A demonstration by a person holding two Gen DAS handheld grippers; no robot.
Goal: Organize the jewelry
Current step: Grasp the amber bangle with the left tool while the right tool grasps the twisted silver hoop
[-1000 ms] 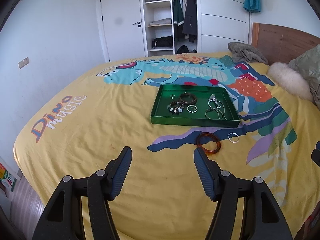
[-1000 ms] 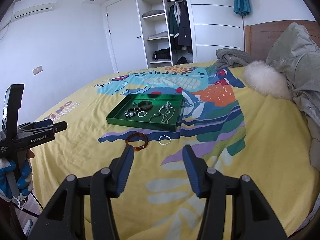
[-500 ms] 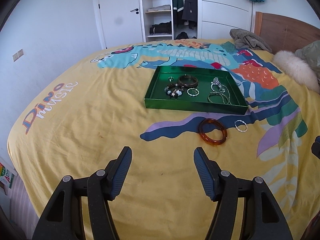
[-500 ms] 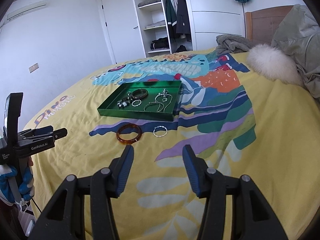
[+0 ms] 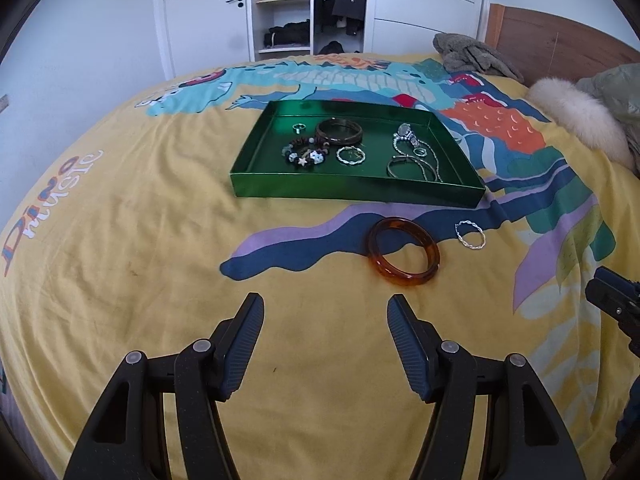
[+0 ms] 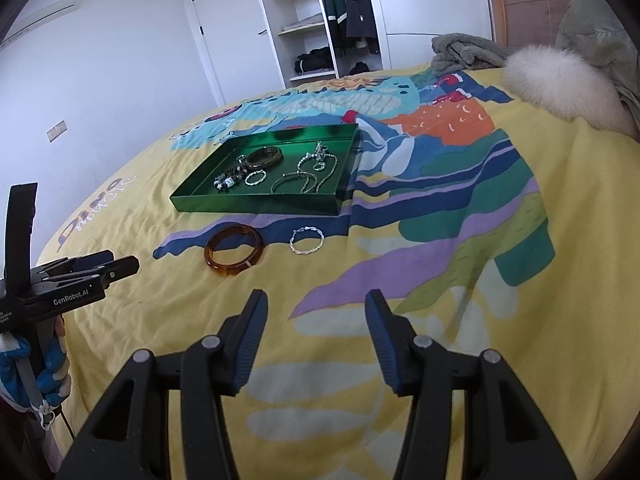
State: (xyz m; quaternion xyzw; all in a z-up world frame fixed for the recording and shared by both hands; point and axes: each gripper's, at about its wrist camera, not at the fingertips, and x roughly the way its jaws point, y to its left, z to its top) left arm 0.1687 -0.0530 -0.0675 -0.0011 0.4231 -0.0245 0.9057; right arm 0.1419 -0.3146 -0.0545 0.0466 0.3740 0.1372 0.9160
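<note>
Yellow bedspread (image 5: 120, 240): translucent amber bangle (image 5: 403, 251), twisted silver bracelet (image 5: 470, 234) outside green tray (image 5: 356, 192); both hand-held grippers (image 5: 325, 336) (image 6: 316, 332) spread, empty.

A yellow dinosaur-print bedspread (image 5: 160, 240) covers the bed; a grey blanket (image 5: 472, 54) and fluffy white cushion (image 6: 560, 84) lie near the wooden headboard (image 5: 560, 48).

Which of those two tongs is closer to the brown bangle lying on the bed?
Left, it seems. The left tongs hang open just short of the brown bangle, which lies ahead and slightly right. The right tongs, also open, sit farther back, the bangle ahead to their left.
</note>
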